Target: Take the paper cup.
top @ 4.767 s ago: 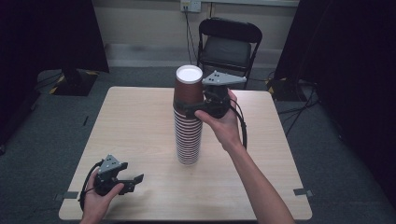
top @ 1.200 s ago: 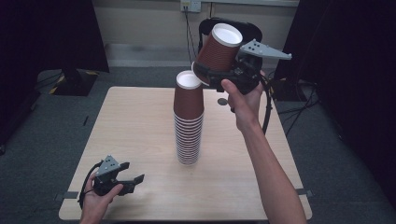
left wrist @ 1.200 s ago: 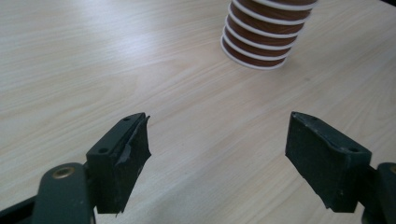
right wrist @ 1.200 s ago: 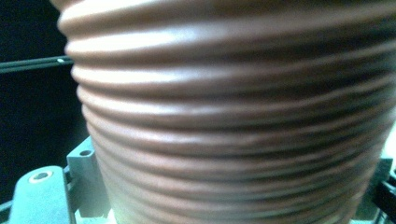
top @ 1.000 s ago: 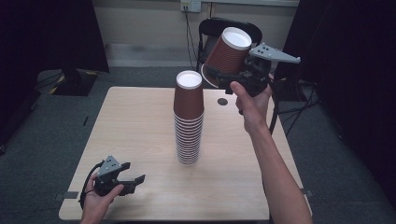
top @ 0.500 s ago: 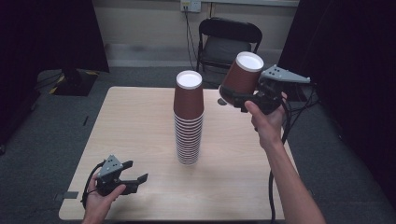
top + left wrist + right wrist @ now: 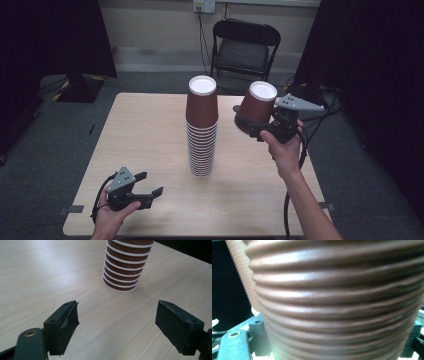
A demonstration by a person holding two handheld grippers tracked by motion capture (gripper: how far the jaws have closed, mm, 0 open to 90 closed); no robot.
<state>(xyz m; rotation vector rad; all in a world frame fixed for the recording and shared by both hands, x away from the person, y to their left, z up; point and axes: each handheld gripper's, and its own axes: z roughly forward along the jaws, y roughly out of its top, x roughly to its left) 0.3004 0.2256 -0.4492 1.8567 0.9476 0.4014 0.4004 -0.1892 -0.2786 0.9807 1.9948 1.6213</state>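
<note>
A tall stack of brown ribbed paper cups (image 7: 202,129) stands upside down at the middle of the wooden table (image 7: 150,125); its lower rims (image 7: 124,275) show ahead of my left gripper. My right gripper (image 7: 256,125) is shut on a single brown cup (image 7: 257,106), bottom up, held above the table's right side, apart from the stack. That cup's ribbed wall (image 7: 337,302) is pressed close between the jaws, and the stack (image 7: 239,267) shows behind at the left. My left gripper (image 7: 150,192) rests near the front left edge, open, with nothing between its fingers (image 7: 62,325).
A black folding chair (image 7: 242,47) stands behind the far edge of the table. Dark curtains hang at both sides. Cables trail on the floor at the right (image 7: 320,95). Grey carpet surrounds the table.
My right gripper lifted the top cup off the stack, swung it up and to the right, then came down toward the table's right side. The left gripper stayed put.
</note>
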